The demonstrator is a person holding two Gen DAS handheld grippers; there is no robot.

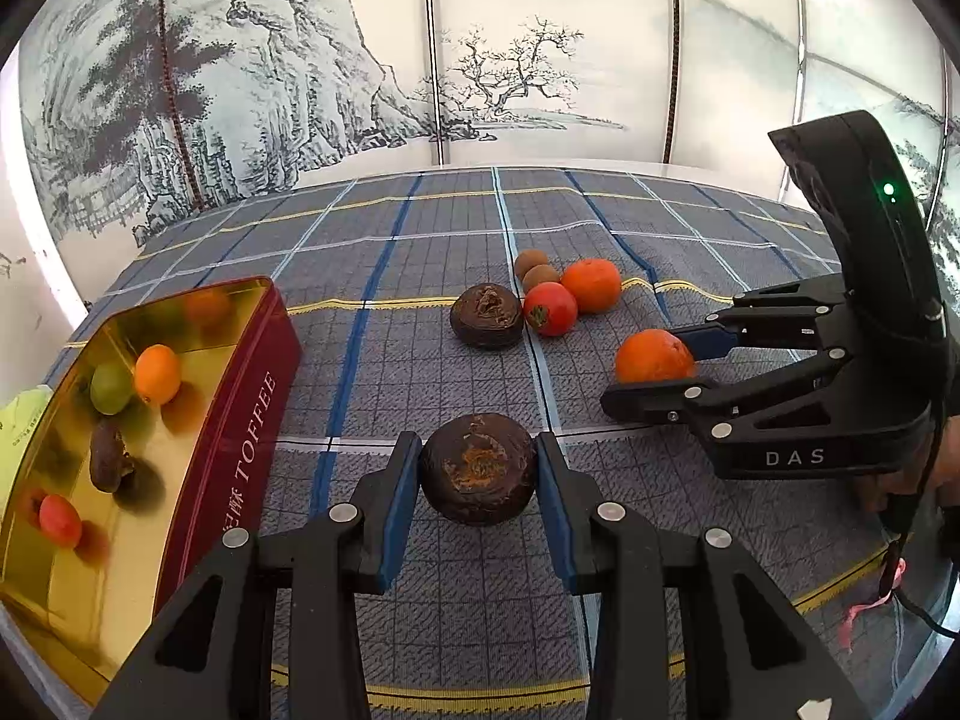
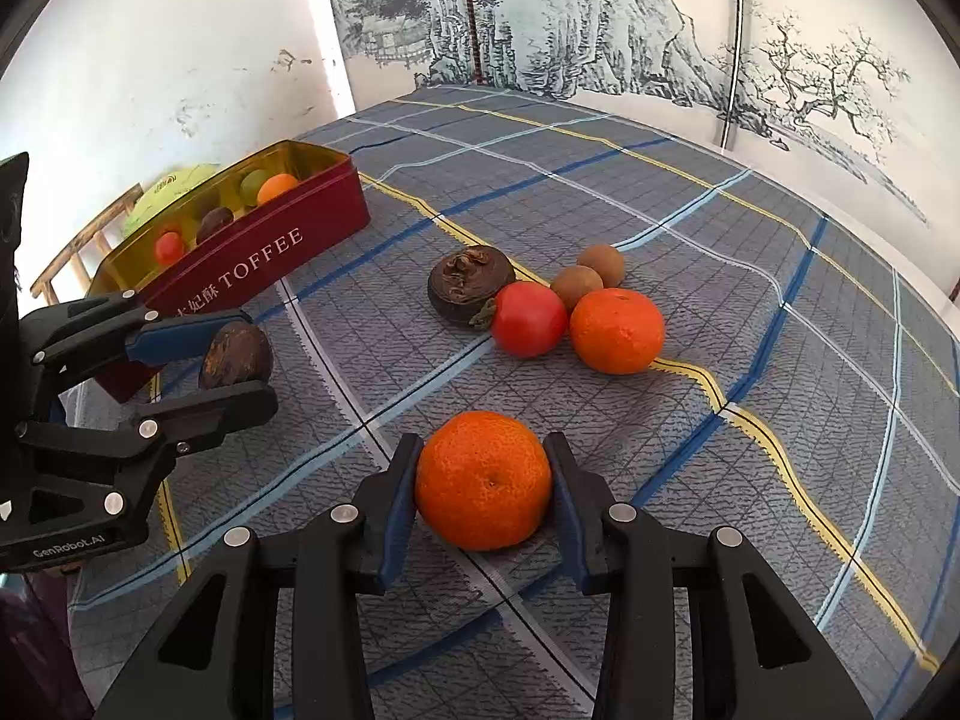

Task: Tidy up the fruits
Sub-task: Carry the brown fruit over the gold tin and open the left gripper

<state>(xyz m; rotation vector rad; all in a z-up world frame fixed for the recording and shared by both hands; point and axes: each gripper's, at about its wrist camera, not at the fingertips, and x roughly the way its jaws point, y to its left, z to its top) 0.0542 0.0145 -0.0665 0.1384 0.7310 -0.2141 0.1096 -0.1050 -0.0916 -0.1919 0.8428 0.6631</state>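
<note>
Both tongs grip fruit: left tongs [image 1: 477, 480] clamp a dark mangosteen [image 1: 477, 468], right tongs [image 2: 483, 480] an orange [image 2: 483, 480].

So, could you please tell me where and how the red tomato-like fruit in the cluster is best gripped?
Grip the red fruit across its round middle, coming down from above and the near side. The dark fruit, a brown fruit and the orange crowd its other sides, so fingers likely fit only front to back.

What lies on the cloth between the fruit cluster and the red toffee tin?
Nothing: only bare checked cloth lies between the fruit cluster and the toffee tin, in both wrist views.
</note>
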